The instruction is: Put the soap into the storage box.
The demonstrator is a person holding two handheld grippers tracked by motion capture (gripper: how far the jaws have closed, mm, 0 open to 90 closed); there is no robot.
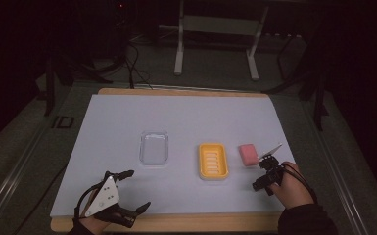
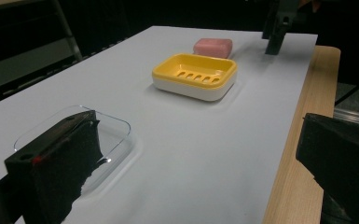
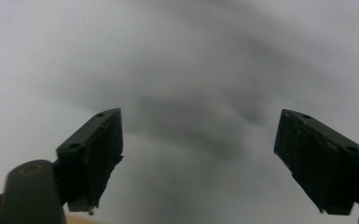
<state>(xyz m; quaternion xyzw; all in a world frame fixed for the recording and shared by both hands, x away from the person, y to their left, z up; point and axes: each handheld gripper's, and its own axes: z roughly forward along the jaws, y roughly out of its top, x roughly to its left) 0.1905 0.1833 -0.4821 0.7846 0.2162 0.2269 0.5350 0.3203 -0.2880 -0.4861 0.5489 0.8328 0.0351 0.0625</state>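
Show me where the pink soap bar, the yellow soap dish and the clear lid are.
pink soap bar (image 1: 248, 153), high view, top face.
yellow soap dish (image 1: 201, 166), high view, left rim.
clear lid (image 1: 142, 149), high view, left rim.

Sheet (image 1: 127, 117) lies on table (image 1: 176, 91), covers most of it. On sheet, L to R in high view: clear tray (image 1: 154, 148), soap dish (image 1: 213, 160), soap bar (image 1: 248, 153), one rough row mid-sheet. Bar just beside dish, apart from it, not in it. Right gripper (image 1: 266, 171) just before bar, nr sheet's R edge. Left gripper (image 1: 134, 190) at front L, before tray, well apart from dish
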